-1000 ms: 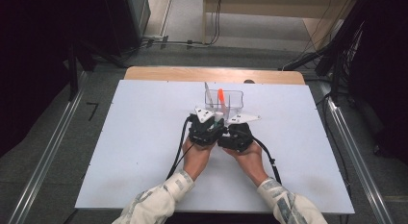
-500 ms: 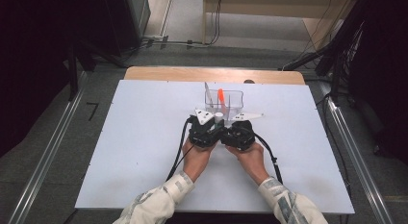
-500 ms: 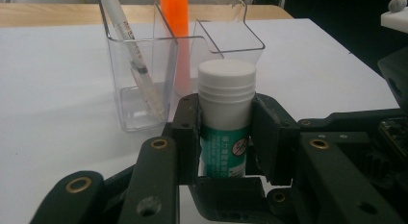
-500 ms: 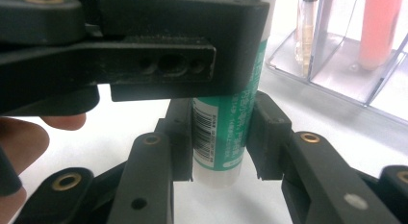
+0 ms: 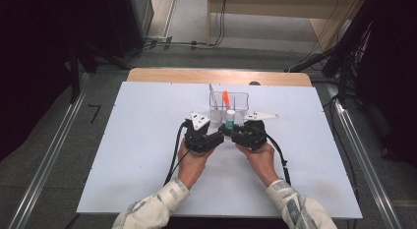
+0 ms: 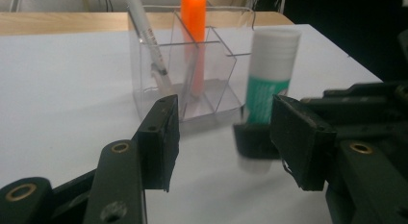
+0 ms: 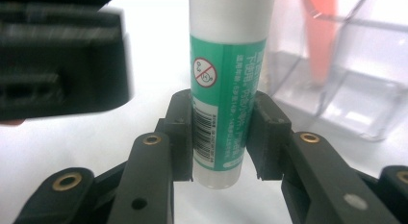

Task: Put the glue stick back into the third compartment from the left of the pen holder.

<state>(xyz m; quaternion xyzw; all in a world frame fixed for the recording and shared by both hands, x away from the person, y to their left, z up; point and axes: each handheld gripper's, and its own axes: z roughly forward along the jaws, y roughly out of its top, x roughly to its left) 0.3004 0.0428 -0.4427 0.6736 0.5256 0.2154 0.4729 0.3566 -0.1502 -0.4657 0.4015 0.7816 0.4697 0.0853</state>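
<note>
A green-and-white glue stick (image 5: 230, 117) stands upright, and my right gripper (image 5: 231, 129) is shut on its lower part. In the right gripper view both pads press the glue stick (image 7: 228, 80) at its barcode. My left gripper (image 5: 219, 134) sits just to its left, and its jaws have just been opening. In the left gripper view the left gripper (image 6: 223, 137) has nothing between its pads; the glue stick (image 6: 267, 75) stands beyond its right jaw. Behind it is a clear divided box (image 5: 236, 105) holding an orange marker (image 5: 225, 97) and a white pen (image 5: 212, 96).
The white table top (image 5: 147, 155) stretches out on both sides of the hands. A wooden strip (image 5: 196, 75) runs along the table's far edge, just behind the clear box. Black cables (image 5: 174, 155) trail back from the grippers along the forearms.
The two grippers have drawn slightly apart. The left gripper's jaws have spread, and the glue stick now shows upright between the two gripper bodies.
</note>
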